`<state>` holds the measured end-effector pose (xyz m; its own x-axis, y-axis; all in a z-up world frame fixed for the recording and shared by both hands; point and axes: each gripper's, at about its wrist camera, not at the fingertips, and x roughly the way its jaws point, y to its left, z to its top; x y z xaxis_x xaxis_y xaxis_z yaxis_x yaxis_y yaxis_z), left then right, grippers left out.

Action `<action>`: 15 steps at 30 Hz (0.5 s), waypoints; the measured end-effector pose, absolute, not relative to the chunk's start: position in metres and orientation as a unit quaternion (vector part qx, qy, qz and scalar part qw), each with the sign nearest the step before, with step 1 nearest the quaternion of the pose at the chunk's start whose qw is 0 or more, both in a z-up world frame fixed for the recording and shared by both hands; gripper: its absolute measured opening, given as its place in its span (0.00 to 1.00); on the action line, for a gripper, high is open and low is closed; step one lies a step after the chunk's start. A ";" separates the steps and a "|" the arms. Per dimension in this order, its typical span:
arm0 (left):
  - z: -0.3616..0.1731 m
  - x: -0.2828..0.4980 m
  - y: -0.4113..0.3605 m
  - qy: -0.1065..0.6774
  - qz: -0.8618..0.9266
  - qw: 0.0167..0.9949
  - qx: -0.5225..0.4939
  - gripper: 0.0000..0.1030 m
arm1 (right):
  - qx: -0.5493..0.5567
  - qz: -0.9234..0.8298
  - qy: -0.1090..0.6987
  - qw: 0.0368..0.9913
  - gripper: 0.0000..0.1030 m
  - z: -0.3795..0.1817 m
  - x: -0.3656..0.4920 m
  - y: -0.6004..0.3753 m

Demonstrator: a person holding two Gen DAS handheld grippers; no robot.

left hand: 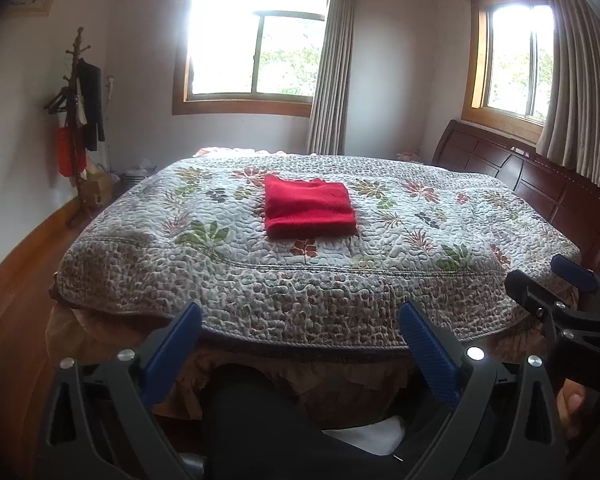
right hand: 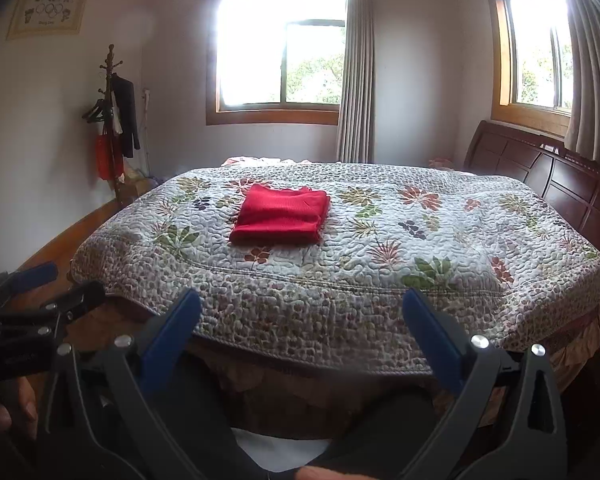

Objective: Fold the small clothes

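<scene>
Bedroom walls with two bright windows fill the top of both views, and below them a bed [left hand: 340,248] under a flowered quilt takes up the middle, with a red garment [left hand: 309,211] lying at its centre as a neat flat rectangle. It looks already folded, so the step in hand seems to be the finish or a pause. At the bottom of each frame the left hand-held gripper [left hand: 300,320] and the right hand-held gripper [right hand: 302,312] are spread wide and hold nothing, well short of the garment; any further fold would call for reaching forward over the quilt's near edge.
</scene>
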<state>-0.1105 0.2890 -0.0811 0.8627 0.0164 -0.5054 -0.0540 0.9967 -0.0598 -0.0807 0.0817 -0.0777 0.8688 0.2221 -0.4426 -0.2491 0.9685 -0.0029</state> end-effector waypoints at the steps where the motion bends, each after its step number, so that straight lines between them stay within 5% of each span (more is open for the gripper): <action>1: -0.082 -0.111 0.291 0.262 0.020 0.964 -0.038 0.96 | -0.032 0.122 0.224 0.966 0.97 -0.077 -0.081 0.084; 15: -0.082 -0.113 0.303 0.254 0.043 0.966 -0.034 0.96 | -0.036 0.128 0.225 0.965 0.97 -0.079 -0.079 0.096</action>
<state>-0.1135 0.3035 -0.0816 0.8677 0.0659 -0.4928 -0.1004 0.9940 -0.0439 -0.0790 0.0955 -0.0790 0.8659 0.2311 -0.4437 -0.2637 0.9645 -0.0122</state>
